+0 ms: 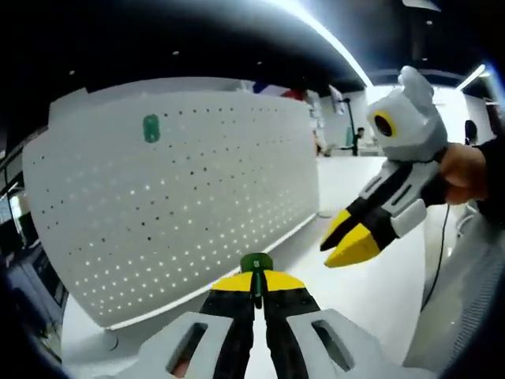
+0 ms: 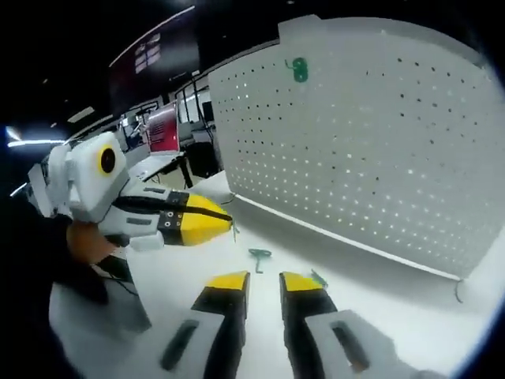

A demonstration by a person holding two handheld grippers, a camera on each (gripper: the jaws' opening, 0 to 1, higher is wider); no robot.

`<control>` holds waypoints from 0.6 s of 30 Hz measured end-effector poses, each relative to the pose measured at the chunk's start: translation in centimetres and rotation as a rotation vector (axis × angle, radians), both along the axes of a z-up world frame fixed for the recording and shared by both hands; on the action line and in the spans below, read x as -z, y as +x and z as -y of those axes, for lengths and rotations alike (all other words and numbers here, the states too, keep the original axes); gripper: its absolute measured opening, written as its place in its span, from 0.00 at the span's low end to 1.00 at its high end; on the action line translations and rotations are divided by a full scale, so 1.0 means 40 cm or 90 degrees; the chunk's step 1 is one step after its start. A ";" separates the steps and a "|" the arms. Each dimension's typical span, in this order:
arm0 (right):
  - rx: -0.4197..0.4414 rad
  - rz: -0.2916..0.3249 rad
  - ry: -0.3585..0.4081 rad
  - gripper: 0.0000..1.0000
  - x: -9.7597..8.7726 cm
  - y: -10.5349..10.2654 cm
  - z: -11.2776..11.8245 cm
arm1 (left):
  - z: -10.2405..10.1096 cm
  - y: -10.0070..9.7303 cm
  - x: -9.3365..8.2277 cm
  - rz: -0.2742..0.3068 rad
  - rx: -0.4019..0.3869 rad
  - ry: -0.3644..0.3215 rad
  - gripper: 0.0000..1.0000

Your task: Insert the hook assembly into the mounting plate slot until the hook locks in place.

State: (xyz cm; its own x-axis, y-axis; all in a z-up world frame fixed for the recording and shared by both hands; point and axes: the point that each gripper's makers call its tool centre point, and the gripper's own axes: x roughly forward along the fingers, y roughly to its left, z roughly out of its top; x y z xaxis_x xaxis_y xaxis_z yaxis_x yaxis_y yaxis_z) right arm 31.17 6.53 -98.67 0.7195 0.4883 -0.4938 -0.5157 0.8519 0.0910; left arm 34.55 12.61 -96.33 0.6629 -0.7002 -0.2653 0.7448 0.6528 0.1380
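A white perforated mounting plate (image 1: 197, 181) (image 2: 379, 142) stands upright on the white table (image 1: 371, 300) (image 2: 410, 316). One green hook (image 1: 151, 128) (image 2: 299, 69) sits in it near its top. My left gripper (image 1: 256, 278) (image 2: 217, 221) is shut on a second green hook (image 1: 256, 264), held short of the plate's lower edge. Between the plate and my right gripper (image 2: 264, 283) (image 1: 347, 239), a third green hook (image 2: 259, 254) lies loose on the table. The right gripper's jaws stand apart with nothing in them. A small green piece (image 2: 318, 276) lies by its right jaw tip.
A person's hand (image 1: 461, 170) (image 2: 87, 241) holds each gripper. A dark cable (image 1: 438, 253) runs down the table's right side. Desks with a red-lit monitor (image 2: 162, 130) stand in the dim room behind. A small dark wire (image 2: 458, 292) hangs at the plate's lower corner.
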 end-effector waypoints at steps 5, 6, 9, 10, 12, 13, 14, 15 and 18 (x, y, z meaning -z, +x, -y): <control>0.019 0.027 -0.013 0.22 0.001 0.002 0.010 | -0.016 0.023 -0.026 0.003 -0.028 -0.021 0.02; 0.025 0.036 -0.018 0.24 0.000 0.004 0.014 | -0.017 0.025 -0.030 0.005 -0.030 -0.023 0.02; 0.050 0.079 -0.023 0.27 -0.009 0.008 0.024 | -0.017 0.030 -0.045 0.010 -0.039 -0.031 0.02; 0.051 0.086 -0.022 0.27 -0.007 0.005 0.022 | -0.017 0.031 -0.049 0.011 -0.041 -0.033 0.02; 0.062 0.094 -0.023 0.27 0.009 -0.003 0.023 | -0.016 0.034 -0.057 0.016 -0.045 -0.035 0.02; 0.064 0.099 -0.024 0.27 0.020 -0.007 0.022 | -0.017 0.035 -0.058 0.016 -0.046 -0.037 0.02; 0.064 0.098 -0.024 0.27 0.024 -0.009 0.021 | -0.019 0.037 -0.062 0.018 -0.050 -0.038 0.02; 0.070 0.098 -0.026 0.27 0.034 -0.012 0.024 | -0.020 0.038 -0.063 0.018 -0.051 -0.038 0.02; 0.074 0.100 -0.030 0.28 0.042 -0.016 0.025 | -0.025 0.040 -0.069 0.017 -0.060 -0.042 0.02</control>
State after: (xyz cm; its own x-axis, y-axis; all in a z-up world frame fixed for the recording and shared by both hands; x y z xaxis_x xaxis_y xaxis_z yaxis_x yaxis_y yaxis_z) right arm 30.52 5.55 -100.33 0.8393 0.3767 -0.3919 -0.4186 0.9079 -0.0237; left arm 36.17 13.60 -93.58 0.7330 -0.6497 -0.2014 0.6761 0.7284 0.1110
